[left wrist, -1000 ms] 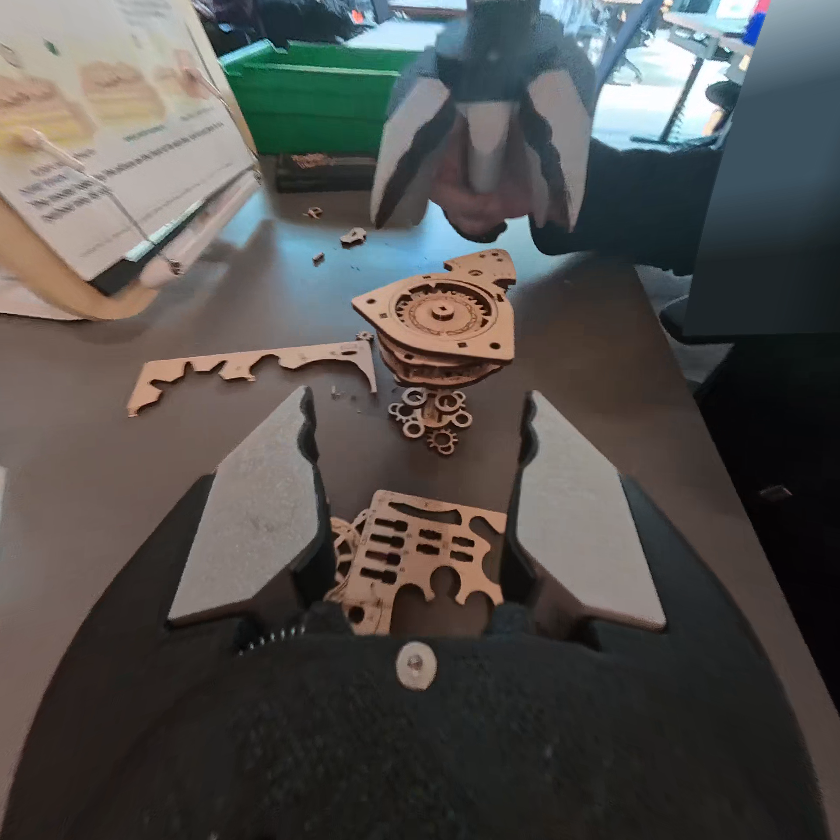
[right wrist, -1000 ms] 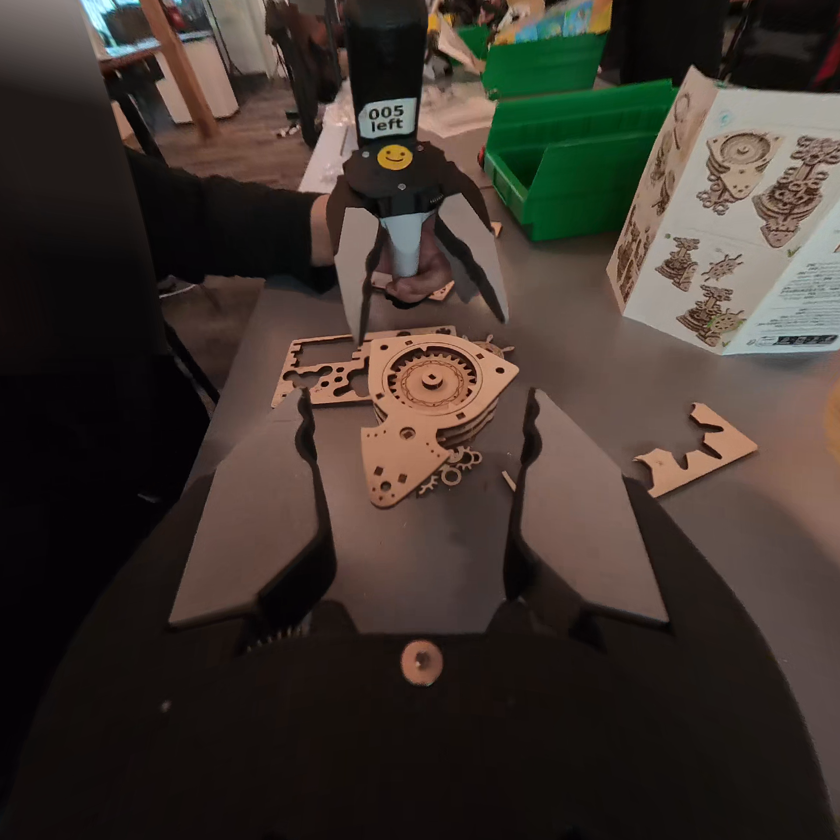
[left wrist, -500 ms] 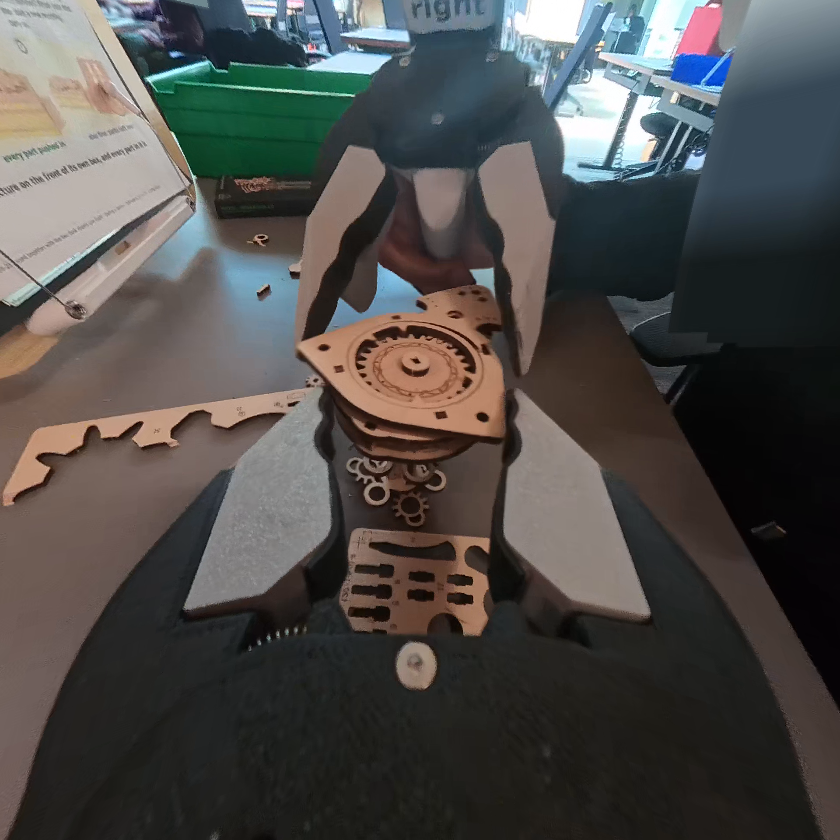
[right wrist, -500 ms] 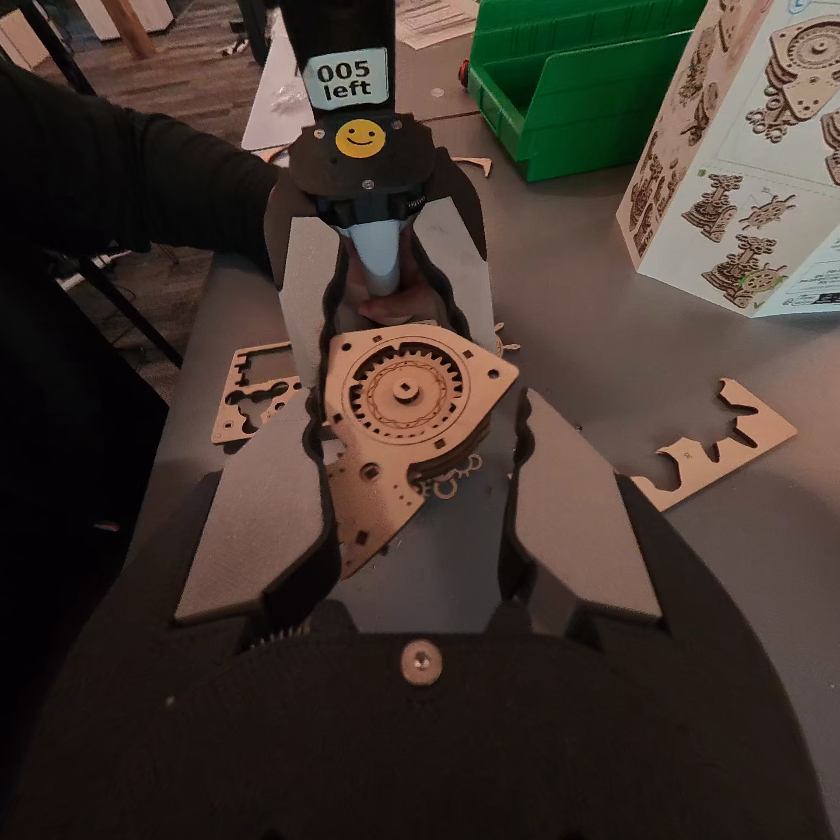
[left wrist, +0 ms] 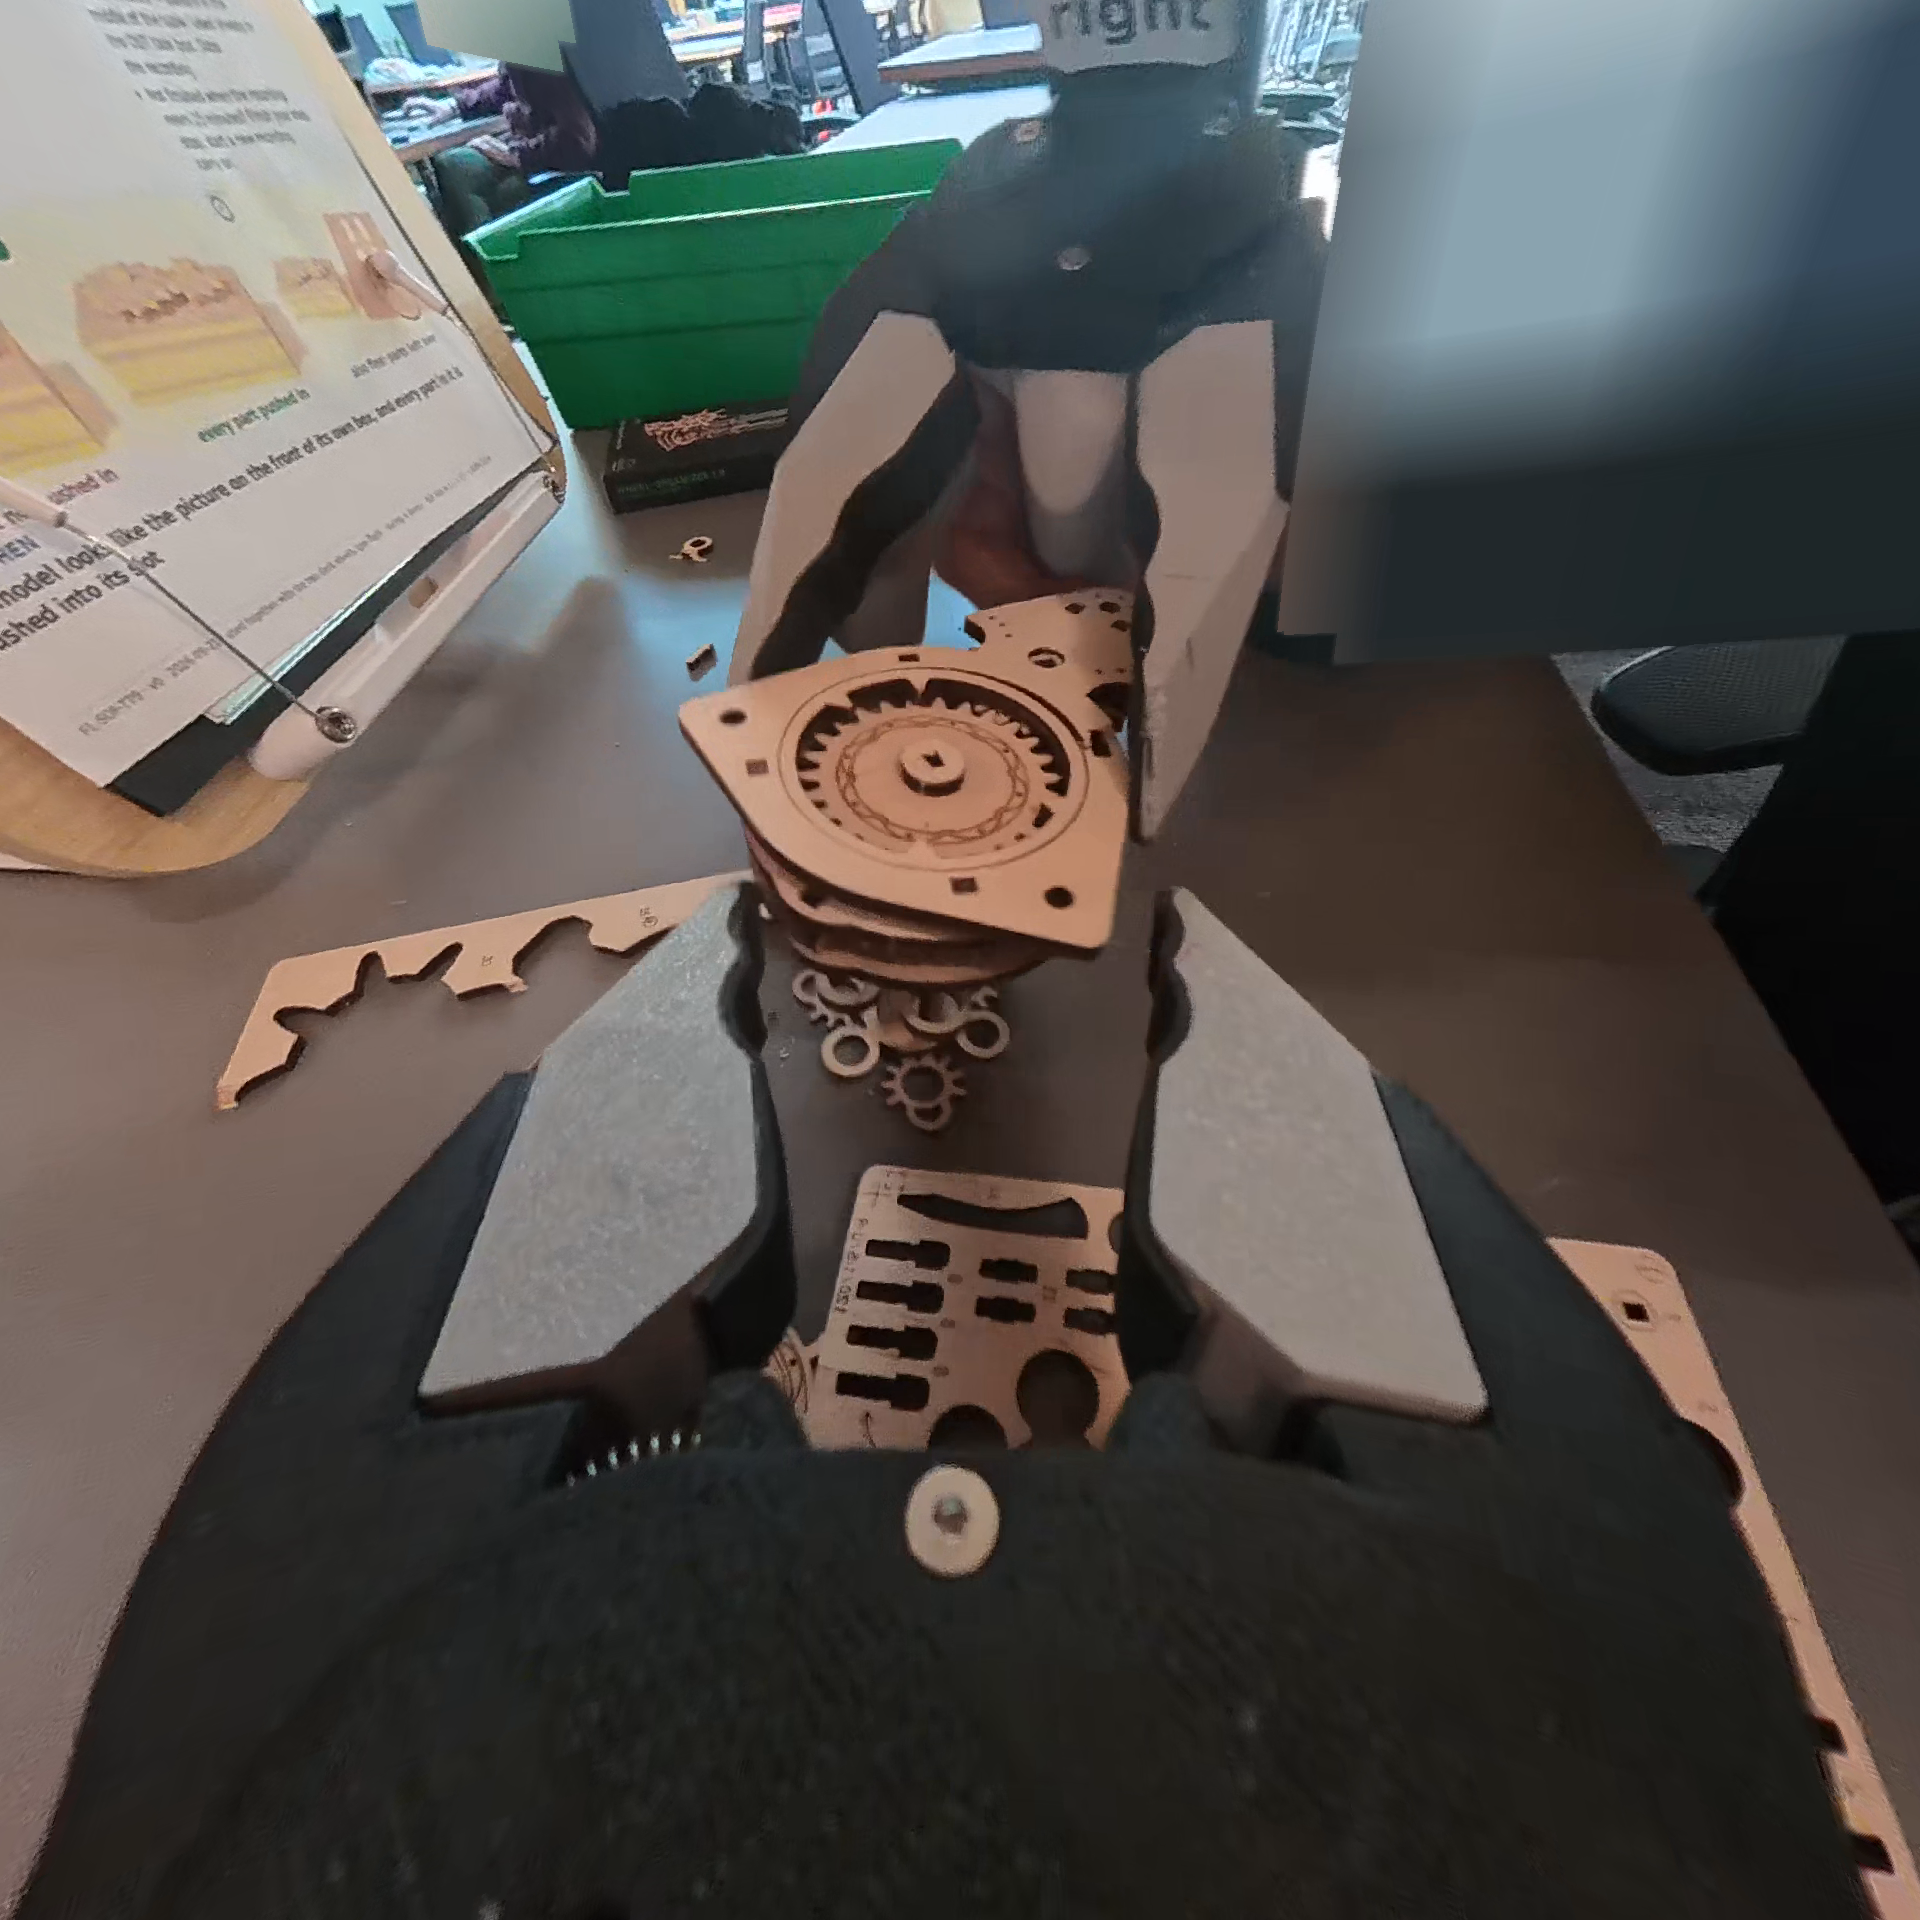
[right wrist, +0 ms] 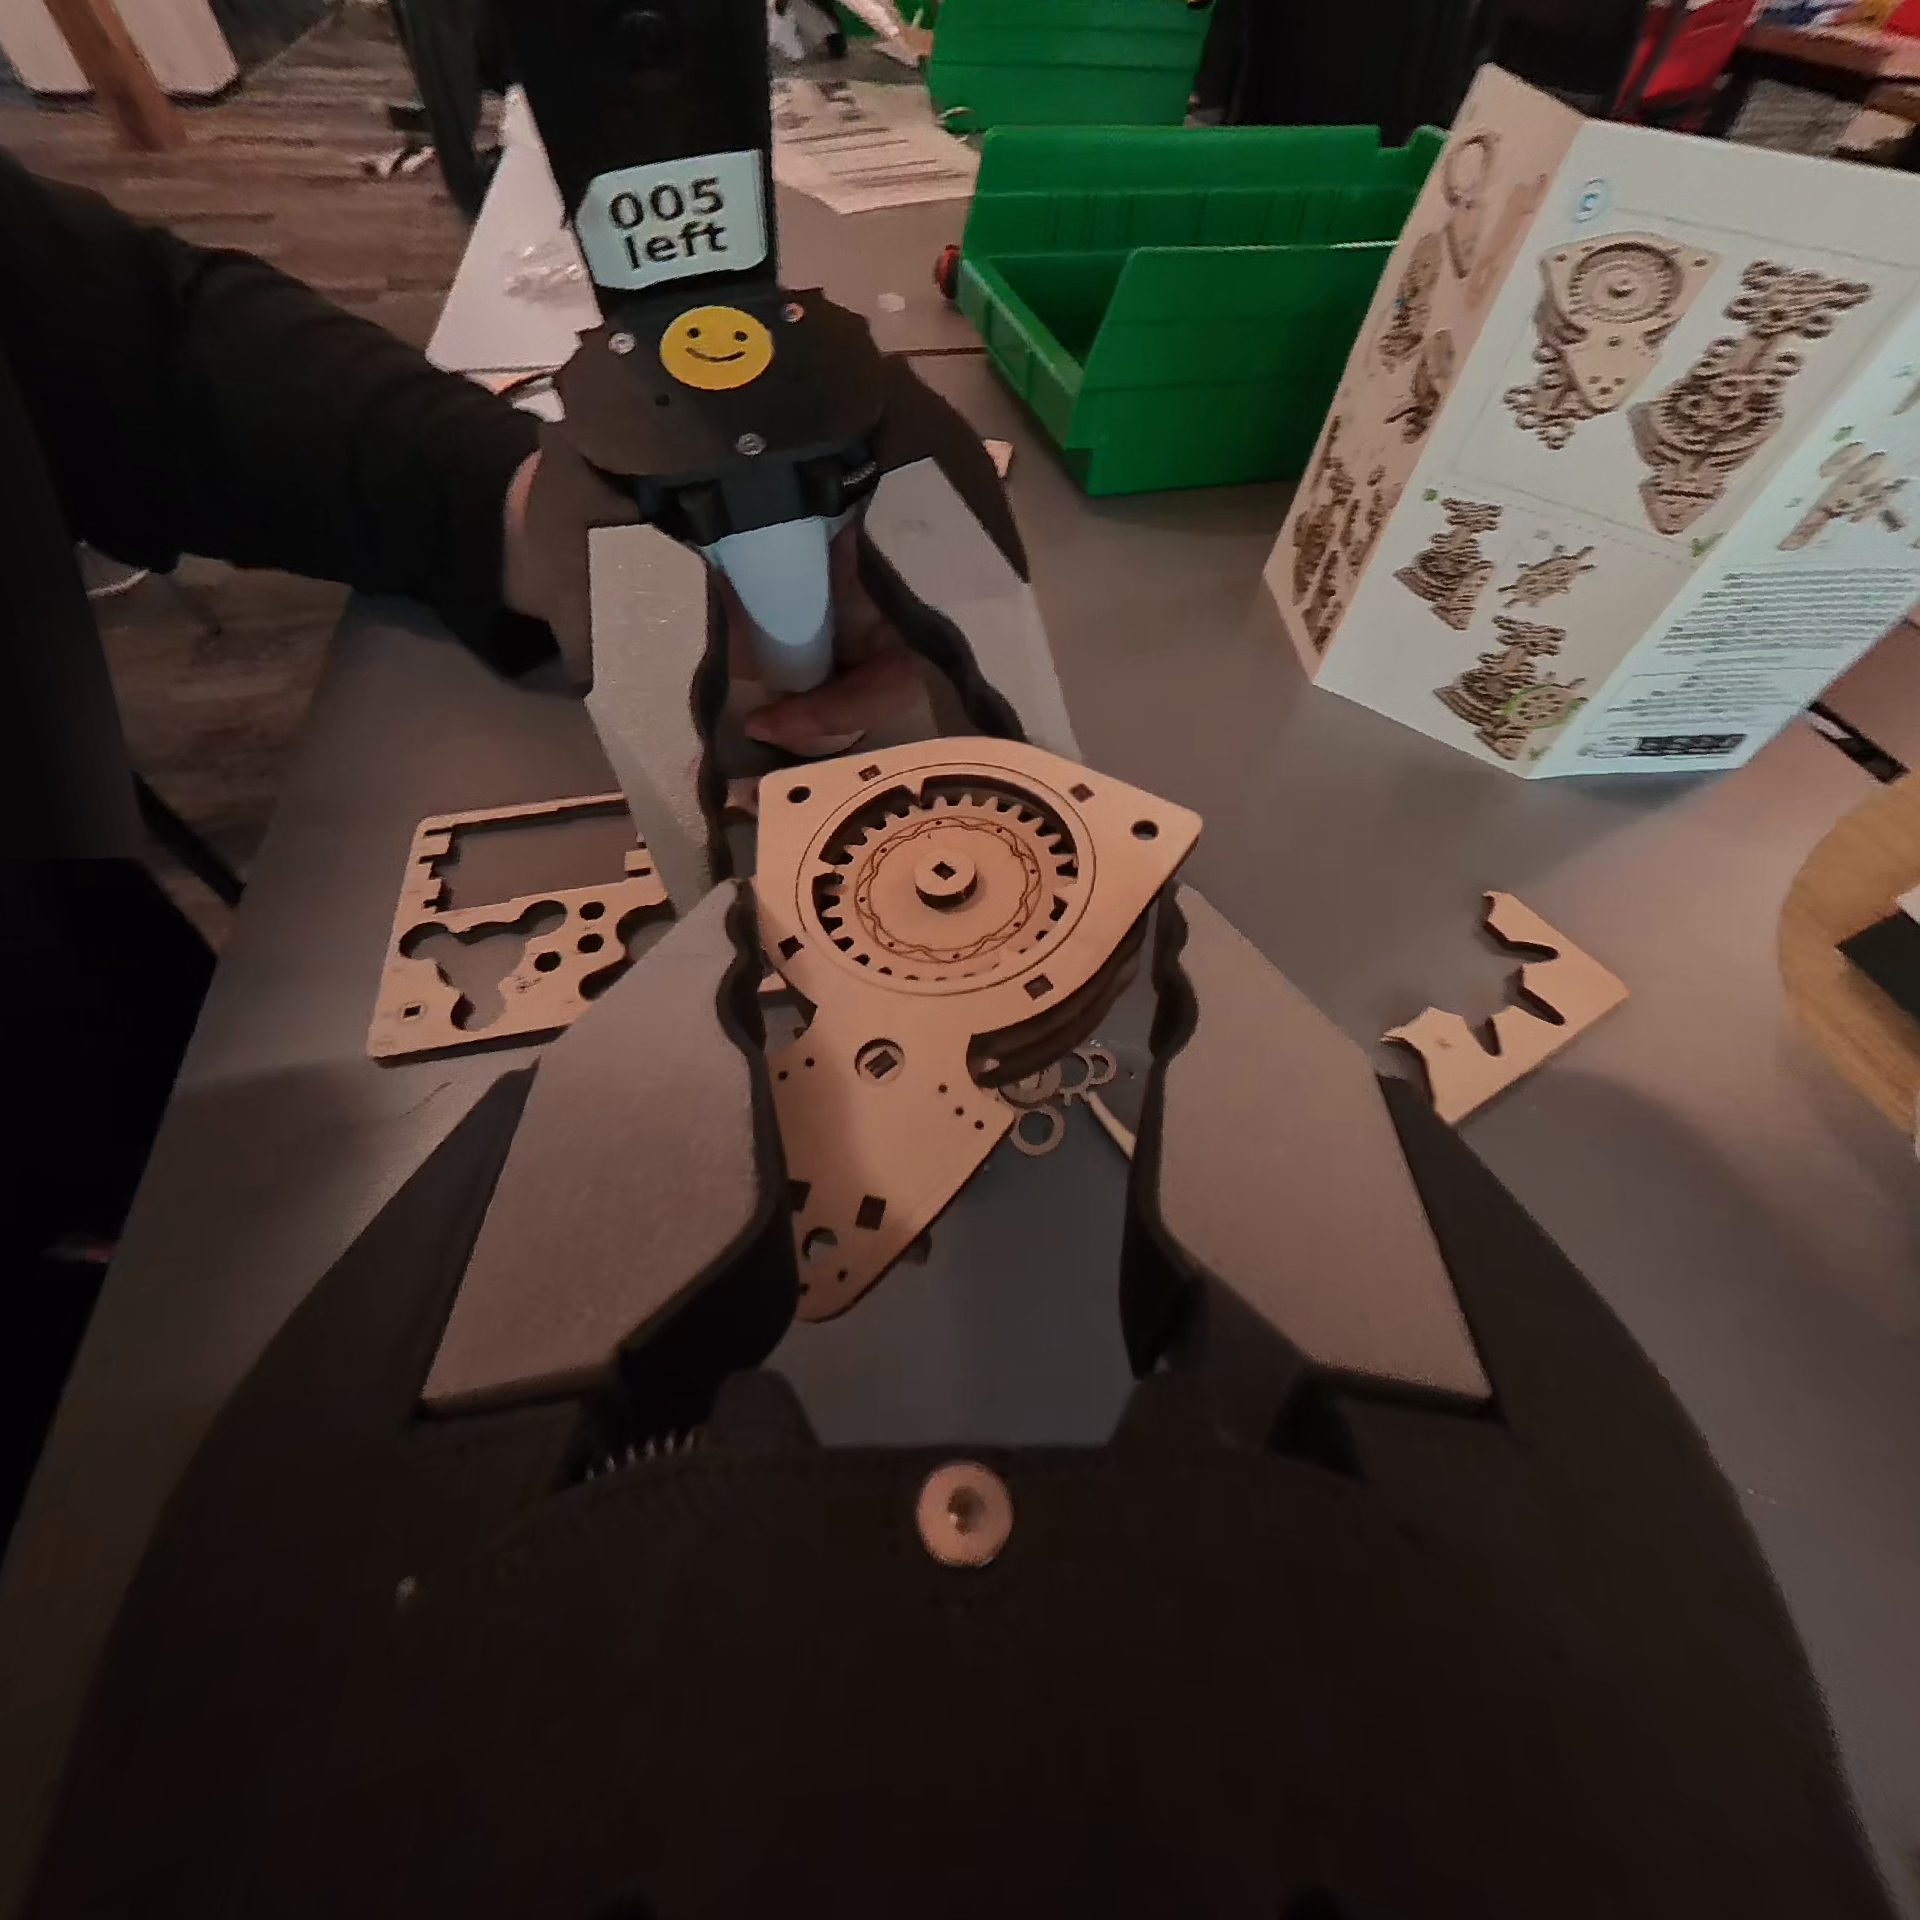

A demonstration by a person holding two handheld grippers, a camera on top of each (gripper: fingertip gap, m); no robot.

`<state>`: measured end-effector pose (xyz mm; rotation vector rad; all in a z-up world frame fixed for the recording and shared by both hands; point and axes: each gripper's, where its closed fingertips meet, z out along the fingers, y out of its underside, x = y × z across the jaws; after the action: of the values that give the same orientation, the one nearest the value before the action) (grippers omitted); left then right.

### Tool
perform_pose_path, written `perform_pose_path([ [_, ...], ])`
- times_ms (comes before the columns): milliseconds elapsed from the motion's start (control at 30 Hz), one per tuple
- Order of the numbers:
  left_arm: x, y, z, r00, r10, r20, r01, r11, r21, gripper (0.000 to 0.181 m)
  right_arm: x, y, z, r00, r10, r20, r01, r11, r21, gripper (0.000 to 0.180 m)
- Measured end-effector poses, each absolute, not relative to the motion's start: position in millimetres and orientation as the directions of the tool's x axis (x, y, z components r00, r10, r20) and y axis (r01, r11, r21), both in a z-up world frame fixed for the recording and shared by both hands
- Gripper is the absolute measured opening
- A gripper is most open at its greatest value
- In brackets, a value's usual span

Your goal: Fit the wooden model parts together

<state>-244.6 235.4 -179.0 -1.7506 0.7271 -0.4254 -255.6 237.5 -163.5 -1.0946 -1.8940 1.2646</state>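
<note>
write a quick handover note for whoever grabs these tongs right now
Left tongs: open, tips at the near side of the gear assembly, gripping nothing.
Right tongs: open, straddling the assembly from the opposite side, not closed on it.
Assembly: stacked plates, ring gear on top, resting on the table over loose small gears.
Spare: emptied part sheets, a notched offcut.
Left to do: grip the assembly, fit the remaining pieces.

The layered pale tan wooden gear model (right wrist: pixel 940 914) bore a dark engraved wavy ring. The plastic bin (right wrist: pixel 1153 322) was bright green, the table (right wrist: pixel 1299 831) plain grey.
</note>
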Motion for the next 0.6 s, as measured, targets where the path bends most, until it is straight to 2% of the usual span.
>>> perform_pose_path([
  [167,-244.2,241.1,-177.4,0.761,-0.643,-0.08,-0.245,-0.172,-0.954,0.08,-254.4,231.6,-143.7,-0.502,0.846,-0.177,0.277,-0.036,-0.96,0.073],
  [367,-244.7,238.7,-171.1,0.762,-0.643,-0.076,-0.216,-0.142,-0.966,0.062,-253.7,228.8,-150.3,-0.507,0.836,-0.211,0.298,-0.059,-0.953,0.073],
  [500,-246.9,240.8,-170.5,0.771,-0.637,-0.007,-0.159,-0.182,-0.97,0.063,-255.5,232.4,-155.2,-0.505,0.783,-0.362,0.356,-0.193,-0.914,0.073],
  [600,-245.6,239.0,-169.5,0.758,-0.651,0.046,-0.119,-0.207,-0.971,0.069,-256.0,233.2,-155.8,-0.514,0.766,-0.387,0.366,-0.213,-0.906,0.072],
])
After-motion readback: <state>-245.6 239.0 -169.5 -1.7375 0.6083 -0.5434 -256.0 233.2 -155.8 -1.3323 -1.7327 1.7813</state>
